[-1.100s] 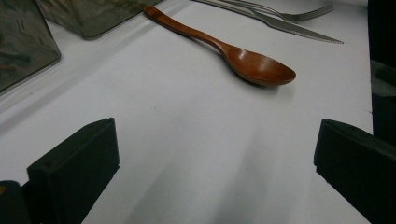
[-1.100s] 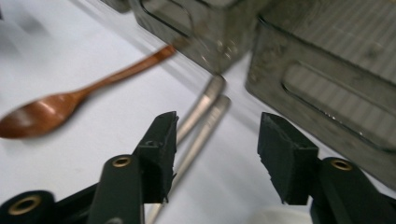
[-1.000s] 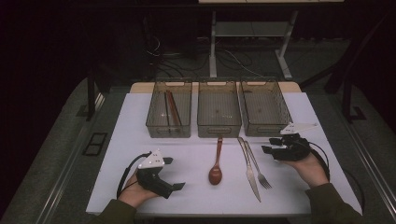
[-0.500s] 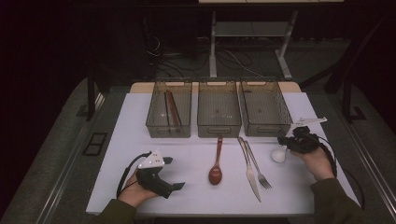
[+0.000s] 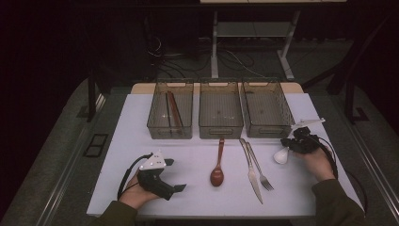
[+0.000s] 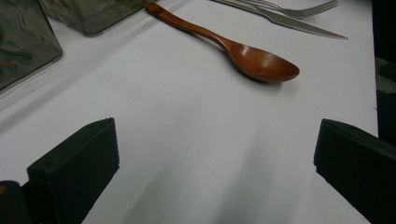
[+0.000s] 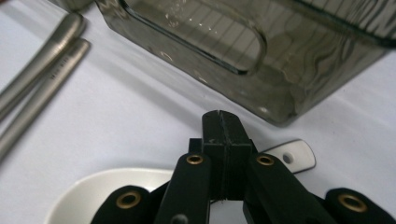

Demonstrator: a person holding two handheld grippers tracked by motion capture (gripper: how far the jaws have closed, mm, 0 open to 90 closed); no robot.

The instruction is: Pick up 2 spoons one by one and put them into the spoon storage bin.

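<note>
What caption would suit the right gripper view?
Right gripper shut on a white spoon beside a clear bin.

The bench (image 5: 117, 155) is white. A white spoon (image 5: 281, 155) lies by black fingers (image 7: 223, 140). The wooden spoon (image 5: 217, 175) is reddish brown, the knife (image 5: 251, 170) and fork (image 5: 259, 168) silver, and the bins (image 5: 220, 109) smoky grey with fine ribbing.

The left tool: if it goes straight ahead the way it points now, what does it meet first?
Probably the wooden spoon. The left tool stands open over bare table, and the spoon's bowl lies ahead; depth is unclear.
</note>
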